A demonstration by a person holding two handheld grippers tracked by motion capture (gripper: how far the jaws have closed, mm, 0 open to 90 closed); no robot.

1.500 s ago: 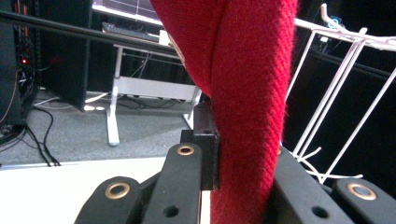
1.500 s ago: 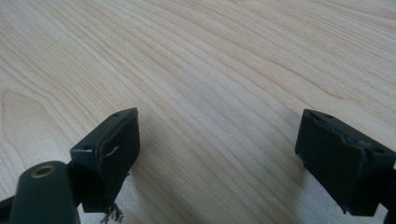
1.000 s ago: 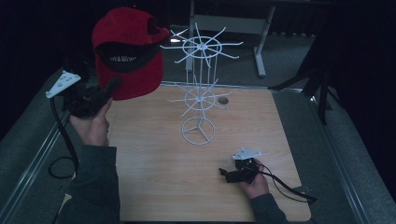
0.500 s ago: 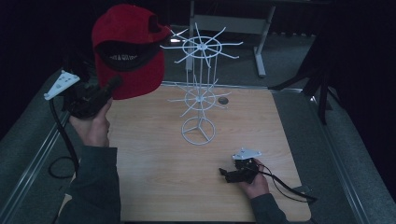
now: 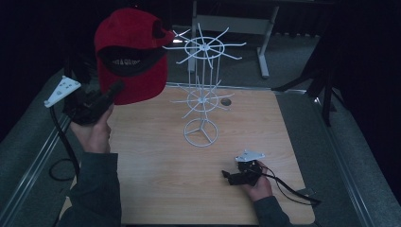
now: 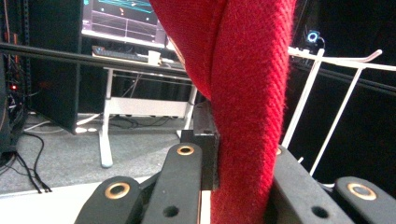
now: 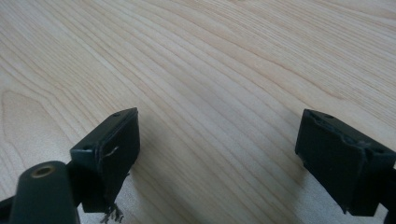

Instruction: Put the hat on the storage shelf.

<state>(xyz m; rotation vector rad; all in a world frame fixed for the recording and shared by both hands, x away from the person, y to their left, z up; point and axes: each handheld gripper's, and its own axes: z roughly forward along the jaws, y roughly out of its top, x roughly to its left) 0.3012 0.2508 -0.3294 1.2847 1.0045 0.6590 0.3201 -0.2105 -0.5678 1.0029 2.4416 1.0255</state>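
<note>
While the right gripper [image 5: 226, 177] lies low on the wooden table [image 5: 156, 189] near the person's edge, its jaws stand spread wide with only bare wood grain between them, as the right gripper view shows. Farther in and to the left, the left gripper [image 5: 116, 89] is raised above the table's left edge, its jaws pinched on the red fabric of a cap [image 5: 135, 52], which hangs in the air beside the white wire rack [image 5: 202, 90]. The rack stands upright mid-table, its upper spokes level with the cap. Behind it, a desk frame sits in the dark.
</note>
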